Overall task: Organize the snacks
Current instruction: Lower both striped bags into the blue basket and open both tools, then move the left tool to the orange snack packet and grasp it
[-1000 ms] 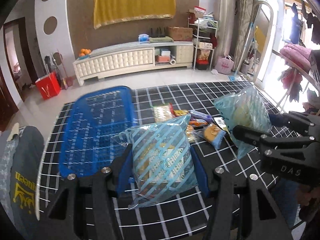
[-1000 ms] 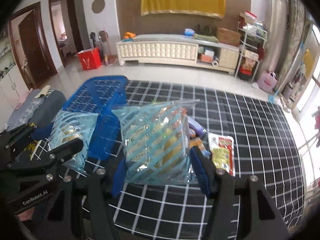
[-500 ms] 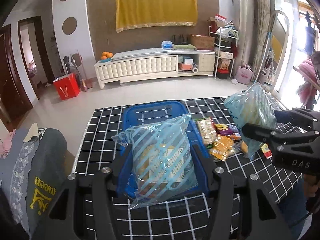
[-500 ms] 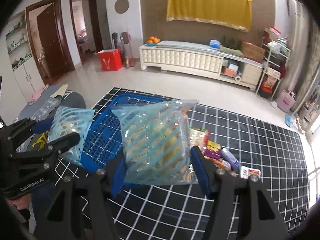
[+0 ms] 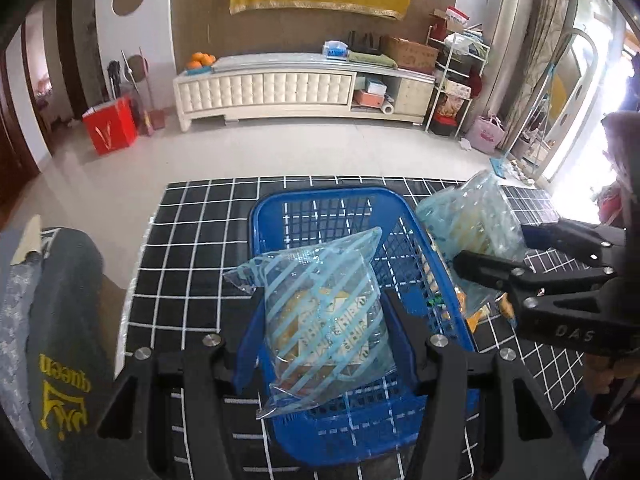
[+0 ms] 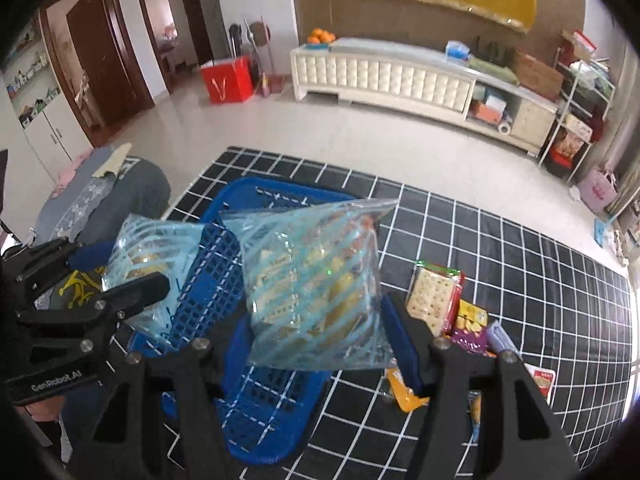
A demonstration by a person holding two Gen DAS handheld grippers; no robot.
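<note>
two striped bags hang over the blue basket [image 5: 360,208] — the left gripper [image 5: 326,332] clenched on one bag [image 5: 324,320], the right gripper [image 6: 320,320] clenched on the other bag [image 6: 312,280]. both look poised for dropping in — loose snacks [image 6: 440,296] lie on the checked cloth [image 6: 520,280] beside it.

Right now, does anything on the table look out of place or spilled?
Yes: loose snack packets lie jumbled on the checked cloth beside the blue basket, not in it. Nothing looks torn or spilled.
</note>
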